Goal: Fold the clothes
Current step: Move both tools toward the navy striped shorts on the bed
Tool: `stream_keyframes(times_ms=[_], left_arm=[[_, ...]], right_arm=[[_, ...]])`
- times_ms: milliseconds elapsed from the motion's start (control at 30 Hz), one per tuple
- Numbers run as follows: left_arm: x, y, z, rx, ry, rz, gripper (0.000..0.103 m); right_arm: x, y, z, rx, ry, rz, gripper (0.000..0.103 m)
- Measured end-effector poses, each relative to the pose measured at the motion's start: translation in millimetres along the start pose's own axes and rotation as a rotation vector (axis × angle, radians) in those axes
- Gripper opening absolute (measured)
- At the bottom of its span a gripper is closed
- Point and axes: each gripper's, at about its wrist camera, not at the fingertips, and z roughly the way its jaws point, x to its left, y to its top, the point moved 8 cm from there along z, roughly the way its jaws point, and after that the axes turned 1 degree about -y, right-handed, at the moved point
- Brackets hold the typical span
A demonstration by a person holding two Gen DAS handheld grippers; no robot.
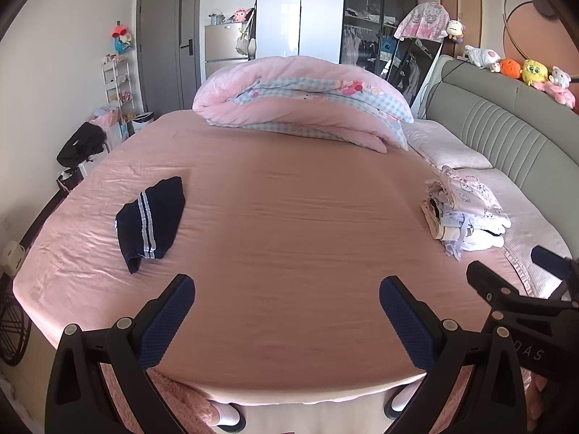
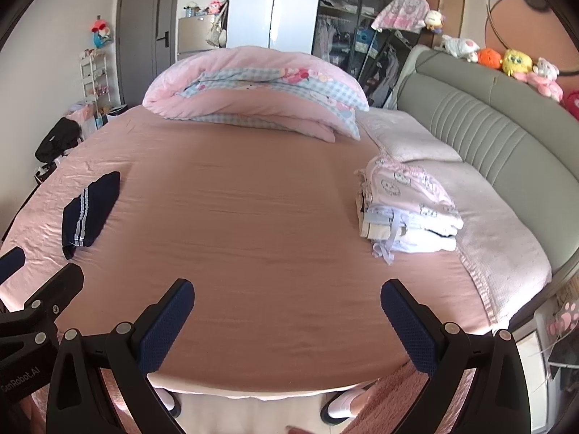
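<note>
A home bedroom: a wide bed [image 1: 289, 217] under a pink sheet, with a padded grey headboard [image 1: 506, 137] lined with plush toys [image 1: 532, 72], a rolled pink quilt [image 1: 300, 97], a glass-fronted wardrobe [image 1: 376, 18] of hanging clothes, a grey door [image 1: 170, 39], and a stack of folded clothes [image 1: 466, 217].

Soft cloth below, hard plastic up close

The pink bed sheet [image 1: 289, 224] is smooth matt cloth, faintly creased; the folded navy garment [image 1: 150, 222] is matt knit with 2 pale woven stripes; the headboard [image 1: 506, 133] looks like ribbed, slightly sheened upholstery; the gripper pads [image 2: 164, 329] are dimpled blue rubbery facing on matt black plastic.
</note>
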Motion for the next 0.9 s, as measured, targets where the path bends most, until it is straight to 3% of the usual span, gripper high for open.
stream_keyframes(times_ms=[200, 267, 400, 533, 633, 733, 900], left_arm=[[7.6, 6.1, -11.5, -0.045, -0.022, -0.005, 0.103], [23.6, 8.1, -17.0, -0.070, 0.000, -0.029, 0.103], [44.3, 11.2, -22.4, -0.085, 0.029, -0.053, 0.103], [65.5, 5.9, -23.2, -0.075, 0.040, -0.093, 0.094], [80.8, 1.7, -26.1, -0.077, 0.064, -0.113, 0.094], [103.3, 0.5, -27.8, -0.069, 0.096, -0.121, 0.094], [149.5, 3.0, -25.5, -0.060, 0.175, -0.119, 0.094]], right_arm=[[6.4, 1.1, 2.8, 0.003, 0.116, -0.033, 0.103], [11.0, -0.5, 1.2, 0.000, 0.098, -0.083, 0.103], [26.1, -5.7, 16.3, 0.080, 0.170, -0.111, 0.103], [38.6, -9.0, 13.5, 0.054, 0.202, -0.161, 0.103], [54.5, -17.4, 11.3, 0.031, 0.228, -0.203, 0.103], [73.2, -21.2, 16.4, 0.036, 0.266, -0.241, 0.090], [115.2, -13.4, 24.4, 0.044, 0.387, -0.278, 0.090]])
